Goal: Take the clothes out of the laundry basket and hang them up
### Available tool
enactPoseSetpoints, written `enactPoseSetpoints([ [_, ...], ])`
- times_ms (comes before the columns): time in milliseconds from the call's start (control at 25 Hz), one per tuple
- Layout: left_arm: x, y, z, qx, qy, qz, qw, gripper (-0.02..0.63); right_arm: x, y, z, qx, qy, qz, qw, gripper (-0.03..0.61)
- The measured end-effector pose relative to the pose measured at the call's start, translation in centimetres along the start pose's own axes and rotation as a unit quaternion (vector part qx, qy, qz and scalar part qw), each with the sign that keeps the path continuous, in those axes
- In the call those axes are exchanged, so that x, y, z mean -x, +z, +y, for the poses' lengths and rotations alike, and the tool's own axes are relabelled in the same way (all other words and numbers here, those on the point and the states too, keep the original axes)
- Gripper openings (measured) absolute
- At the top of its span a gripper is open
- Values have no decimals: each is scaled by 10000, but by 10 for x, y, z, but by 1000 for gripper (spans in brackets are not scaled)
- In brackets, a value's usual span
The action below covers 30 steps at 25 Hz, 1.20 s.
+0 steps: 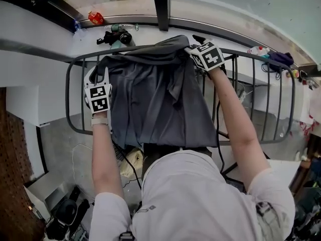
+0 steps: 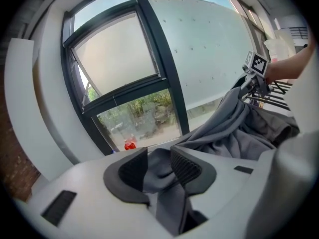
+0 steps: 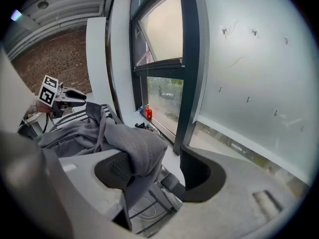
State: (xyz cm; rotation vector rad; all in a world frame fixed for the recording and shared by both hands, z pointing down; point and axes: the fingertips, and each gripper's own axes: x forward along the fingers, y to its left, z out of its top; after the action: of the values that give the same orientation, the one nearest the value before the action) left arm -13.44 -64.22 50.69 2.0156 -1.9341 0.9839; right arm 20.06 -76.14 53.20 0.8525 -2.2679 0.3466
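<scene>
Spread across the dark wire drying rack [image 1: 74,84], a grey garment [image 1: 155,99], top edge bunched over the far rail, lower edge hanging toward the person's chest. At the cloth's left corner, the left gripper [image 1: 99,77]; at its right corner, by the far rail, the right gripper [image 1: 194,45], both arms stretched forward. In the left gripper view, jaws roughly halfway apart with a fold of the grey cloth lying loosely between the ribbed pads [image 2: 185,167], not pinched; remaining fabric running off to the right toward the other gripper's marker cube [image 2: 257,62]. In the right gripper view, jaws spread wide, with a corner of the garment slumped over the left-hand pad only and well clear of the other pad [image 3: 199,173], so nothing clamped. Beyond the rack, a white sill [image 1: 150,34] under a dark-framed window [image 2: 149,59], with a small red bottle [image 1: 95,17] on it and, nearby, a black object [image 1: 118,36] too small to make out. Below the rack, grey floor [image 1: 60,144] and trailing cables [image 1: 128,164].
</scene>
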Motion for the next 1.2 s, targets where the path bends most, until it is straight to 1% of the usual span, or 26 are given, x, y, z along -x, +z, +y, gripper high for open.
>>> enactPoseSetpoints([
  [120,16,-12,-6,106,72,74,9999,149,11,-13,-1,-3,51,51,10000,255],
  [360,54,-37,-6,500,294,85,9983,155,28,-37,-3,-189,64,109,9997,256],
  [520,84,-50,-7,691,383,-64,9969,155,40,-41,6,-151,-31,-25,9999,256],
  [640,106,-61,-11,805,401,-162,9958,155,52,-54,15,-104,-188,64,9997,256],
  [760,128,-72,-10,911,421,-237,9947,155,62,-63,26,-180,-190,102,9996,256],
  [840,142,-79,-12,1003,414,-276,9937,155,68,-67,36,-125,-181,126,9997,256],
  [920,157,-87,-18,1048,378,-326,9932,155,74,-70,47,-90,-131,67,9999,256],
  [1000,174,-95,-26,996,344,-376,9937,155,79,-72,62,-131,9,-113,9998,259],
  [1080,188,-103,-32,944,337,-418,9941,155,84,-72,77,-142,171,-313,9993,288],
  [1200,208,-117,-37,1017,362,-473,9930,155,92,-72,99,-43,340,-483,9982,321],
])
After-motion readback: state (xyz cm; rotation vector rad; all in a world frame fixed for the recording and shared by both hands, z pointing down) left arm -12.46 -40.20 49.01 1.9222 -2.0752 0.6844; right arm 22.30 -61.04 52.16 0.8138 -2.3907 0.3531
